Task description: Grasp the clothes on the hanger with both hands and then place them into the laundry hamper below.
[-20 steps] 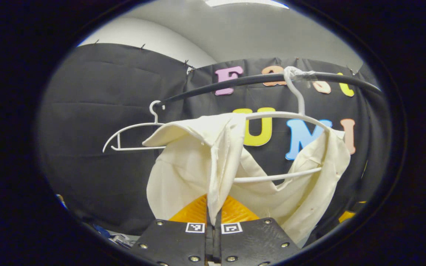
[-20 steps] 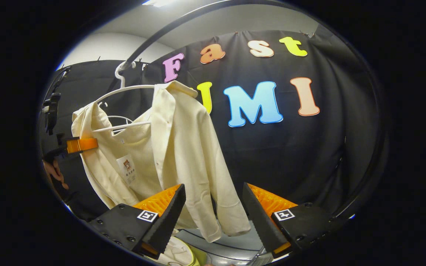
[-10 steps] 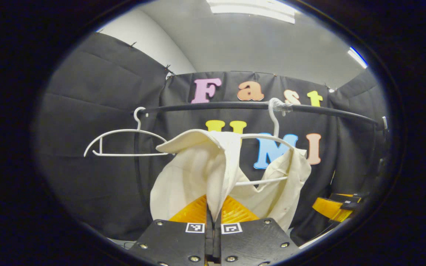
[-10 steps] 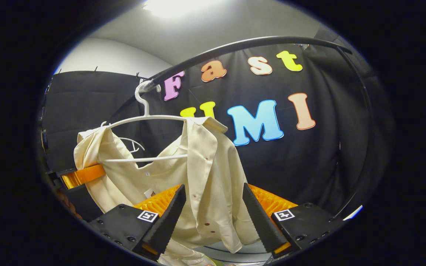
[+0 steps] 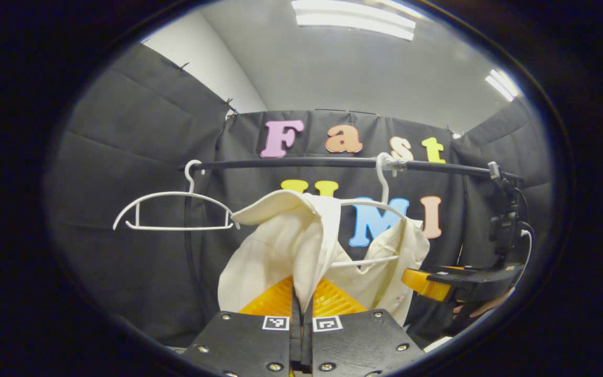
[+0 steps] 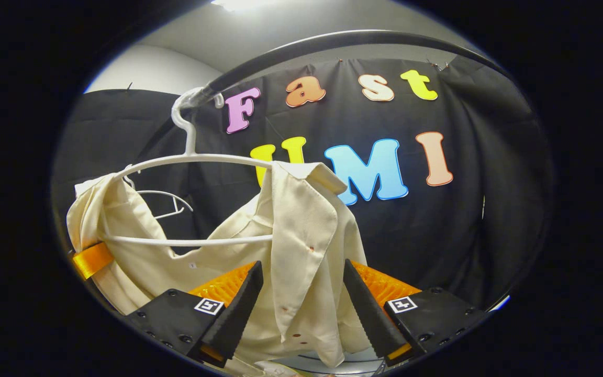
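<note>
A cream shirt [image 5: 275, 251] hangs on a white hanger [image 5: 382, 180] from a black rail [image 5: 301, 163]. My left gripper [image 5: 301, 314] is shut on the shirt's front edge, just below the collar flap. In the right gripper view the same shirt [image 6: 301, 230] drapes off its hanger [image 6: 191, 157], and its front panel hangs down between the fingers of my open right gripper [image 6: 304, 314] without being pressed. The right gripper [image 5: 427, 280] also appears beside the shirt's far shoulder in the left gripper view, held by a hand. A finger [image 6: 89, 260] of the left gripper shows at the shirt's left side.
An empty white hanger [image 5: 176, 209] hangs further left on the same rail, apart from the shirt. In the right gripper view the rail [image 6: 333, 39] arcs overhead and the empty hanger [image 6: 165, 201] shows behind the shirt. The black cloth wall stands close behind.
The right gripper has moved in on the shirt, whose front panel now hangs between its open fingers. The left gripper, still shut on the shirt, has drawn back; the right gripper now shows at its right.
</note>
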`<state>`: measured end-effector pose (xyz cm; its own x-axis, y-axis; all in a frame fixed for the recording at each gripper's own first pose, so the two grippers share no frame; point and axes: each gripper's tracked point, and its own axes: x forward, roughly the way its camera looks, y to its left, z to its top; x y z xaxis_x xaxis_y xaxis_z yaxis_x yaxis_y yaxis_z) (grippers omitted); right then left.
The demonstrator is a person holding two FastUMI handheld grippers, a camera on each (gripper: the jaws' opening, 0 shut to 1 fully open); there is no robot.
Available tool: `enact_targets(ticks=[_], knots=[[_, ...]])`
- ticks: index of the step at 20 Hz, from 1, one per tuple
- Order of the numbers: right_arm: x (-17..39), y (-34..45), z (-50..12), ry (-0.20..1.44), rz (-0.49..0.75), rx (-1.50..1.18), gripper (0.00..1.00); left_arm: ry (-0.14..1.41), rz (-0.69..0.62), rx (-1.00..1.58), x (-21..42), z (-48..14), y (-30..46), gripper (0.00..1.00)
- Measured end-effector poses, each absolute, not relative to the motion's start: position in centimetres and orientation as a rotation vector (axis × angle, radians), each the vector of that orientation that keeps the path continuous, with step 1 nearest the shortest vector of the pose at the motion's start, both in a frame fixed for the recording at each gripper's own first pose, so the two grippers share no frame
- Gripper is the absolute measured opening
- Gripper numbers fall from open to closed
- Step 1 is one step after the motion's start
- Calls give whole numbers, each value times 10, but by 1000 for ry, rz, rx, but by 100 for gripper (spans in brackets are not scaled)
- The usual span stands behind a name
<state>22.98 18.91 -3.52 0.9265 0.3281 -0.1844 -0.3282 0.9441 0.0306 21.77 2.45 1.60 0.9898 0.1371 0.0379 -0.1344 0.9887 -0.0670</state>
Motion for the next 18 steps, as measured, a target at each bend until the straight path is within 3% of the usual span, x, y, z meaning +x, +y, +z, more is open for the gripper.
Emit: enact_targets(ticks=[9,10,11,14,15,18], knots=[[279,196,-52,196,373,-45,93,-31,203,-50,224,11,26,1],[282,192,-52,186,373,-61,75,-30,210,-49,223,10,26,0],[285,190,-50,174,380,-77,66,-29,216,-46,224,10,26,0],[288,186,-47,145,404,-82,21,-25,231,-38,224,10,27,1],[289,188,-45,144,431,-54,11,-25,234,-36,223,10,27,1],[288,187,-36,130,475,19,3,-20,244,-31,222,10,27,0]])
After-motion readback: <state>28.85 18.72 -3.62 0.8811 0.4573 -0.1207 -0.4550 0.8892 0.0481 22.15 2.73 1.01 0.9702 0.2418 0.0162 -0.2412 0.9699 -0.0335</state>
